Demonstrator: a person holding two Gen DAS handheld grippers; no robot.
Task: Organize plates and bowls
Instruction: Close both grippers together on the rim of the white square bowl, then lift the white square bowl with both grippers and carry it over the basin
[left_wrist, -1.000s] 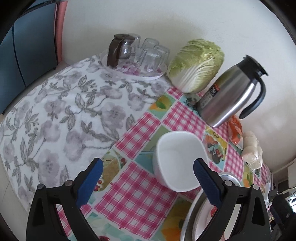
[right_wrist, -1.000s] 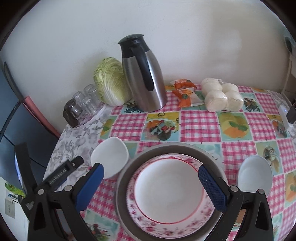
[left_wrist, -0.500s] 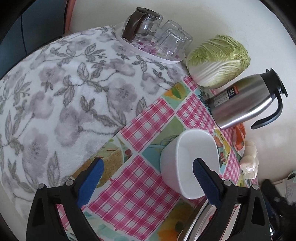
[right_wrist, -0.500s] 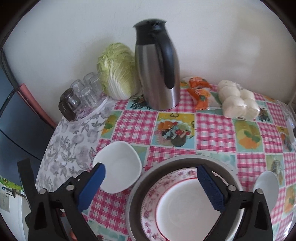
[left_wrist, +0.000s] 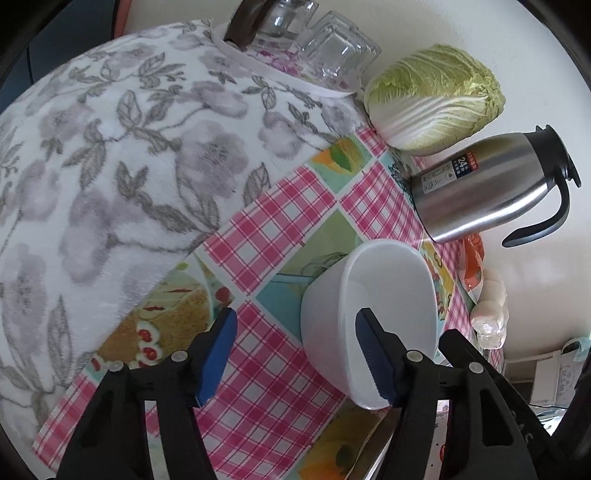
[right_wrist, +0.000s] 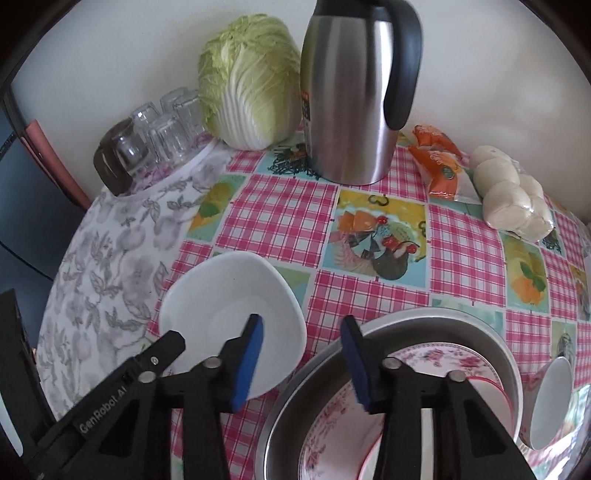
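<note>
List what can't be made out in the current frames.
- Floral plate: near half hidden by the right gripper and cut by the bottom edge, right wrist view.
- Second white bowl: partly cut off at lower right.
- Steel basin: only a rim sliver, left wrist view.
- White bowl: contact with the left gripper unclear.

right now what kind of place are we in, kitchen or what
Most likely a home kitchen or dining table: a checked tablecloth holds a steel thermos jug, a napa cabbage, upturned drinking glasses and a metal basin of plates.
</note>
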